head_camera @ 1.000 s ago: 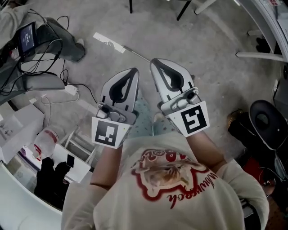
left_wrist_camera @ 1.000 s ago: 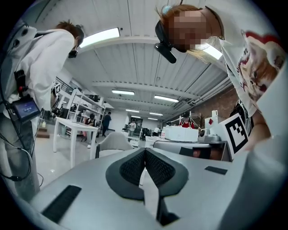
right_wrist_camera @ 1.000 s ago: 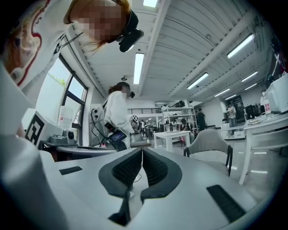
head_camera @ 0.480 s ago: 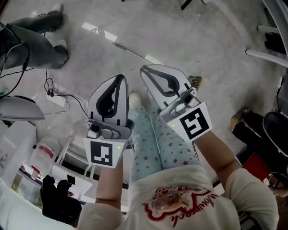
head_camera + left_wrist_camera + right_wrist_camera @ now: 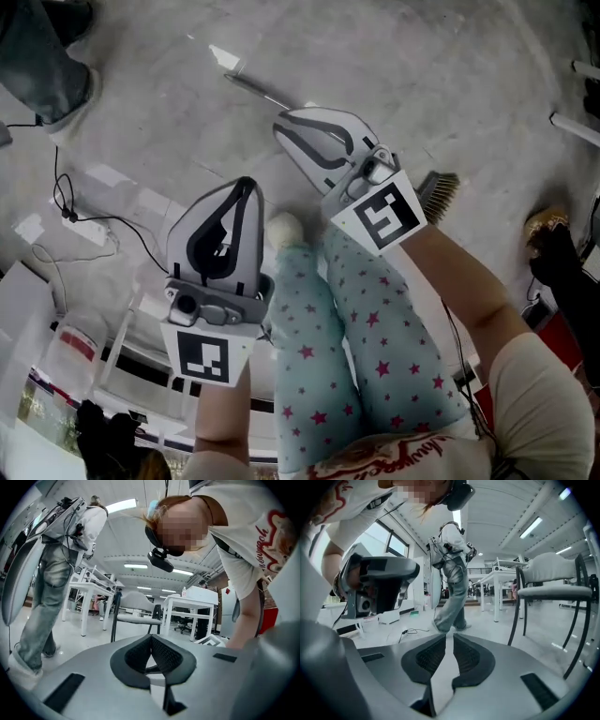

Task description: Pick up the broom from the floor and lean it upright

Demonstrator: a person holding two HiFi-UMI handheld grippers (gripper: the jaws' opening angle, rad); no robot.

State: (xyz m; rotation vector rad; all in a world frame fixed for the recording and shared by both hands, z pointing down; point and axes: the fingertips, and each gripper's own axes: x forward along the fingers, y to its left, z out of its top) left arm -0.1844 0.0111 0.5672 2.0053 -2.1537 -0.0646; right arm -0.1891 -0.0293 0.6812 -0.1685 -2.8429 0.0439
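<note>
The broom lies flat on the grey floor in the head view. Its thin metal handle runs from upper left under my right gripper. Its tan bristle head pokes out beside the right marker cube. The right gripper hovers low over the handle, its pads nearly together with only a thin slit and nothing between them. My left gripper hangs lower left of it, away from the broom, shut and empty. Floor and furniture fill both gripper views, where the broom does not show.
A standing person in grey trousers is at the upper left, also in the right gripper view. A cable crosses the floor at left. My own star-patterned legs fill the middle. A chair and white tables stand beyond.
Both grippers have dropped toward the floor as the wearer bent forward. The broom's bristle head has come into view at the right, and the handle now lies just under the right gripper.
</note>
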